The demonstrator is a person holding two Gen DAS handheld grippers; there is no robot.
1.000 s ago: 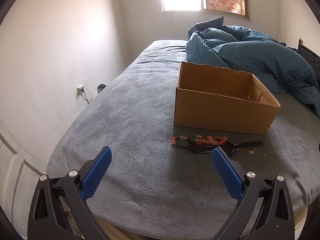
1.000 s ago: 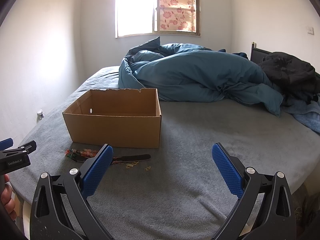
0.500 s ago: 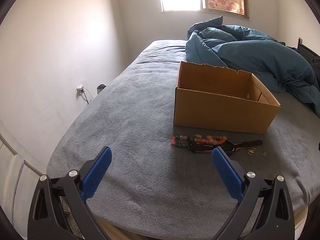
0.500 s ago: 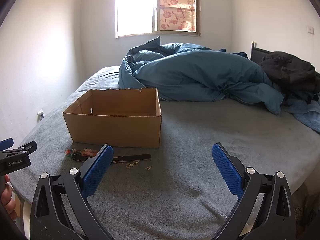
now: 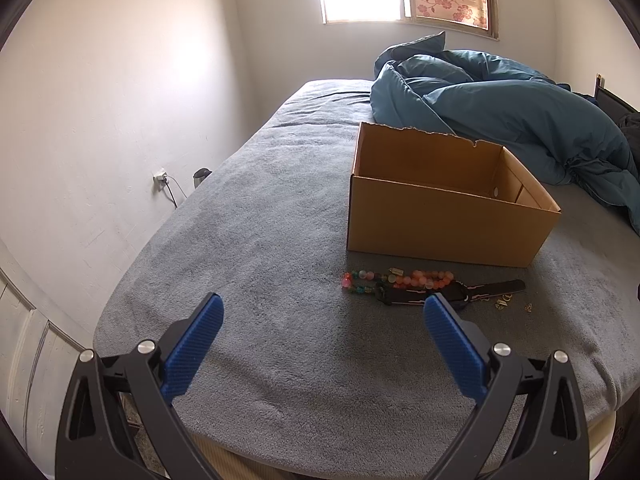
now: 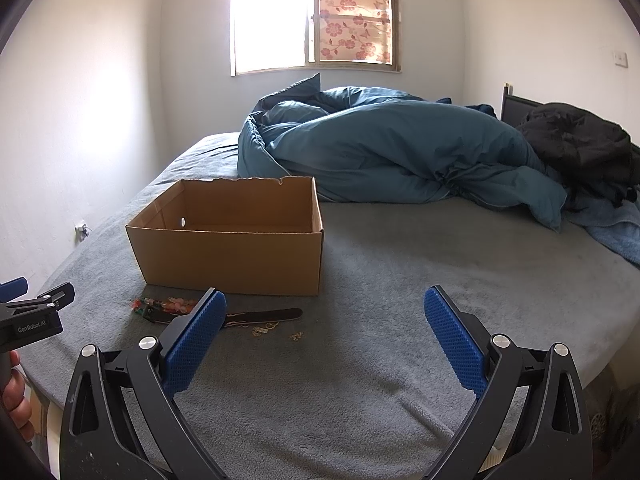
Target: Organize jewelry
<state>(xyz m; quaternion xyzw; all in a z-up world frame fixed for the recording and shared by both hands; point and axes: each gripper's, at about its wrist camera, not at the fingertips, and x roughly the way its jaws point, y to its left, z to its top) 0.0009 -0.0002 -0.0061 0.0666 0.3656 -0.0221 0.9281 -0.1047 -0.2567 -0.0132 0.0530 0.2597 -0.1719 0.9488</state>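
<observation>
On the grey bed [image 5: 256,240], jewelry [image 5: 400,282] lies untouched before the box [image 5: 440,220]; both grippers [image 5: 322,312] [image 6: 324,308] hang unmoved, wide open, empty.

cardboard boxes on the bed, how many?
1: the open cardboard box stands on the grey bed cover, behind the jewelry. The duvet might hide more.

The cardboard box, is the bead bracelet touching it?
Apart. In the left wrist view a strip of grey bedcover shows between the bead bracelet and the cardboard box front wall.
</observation>
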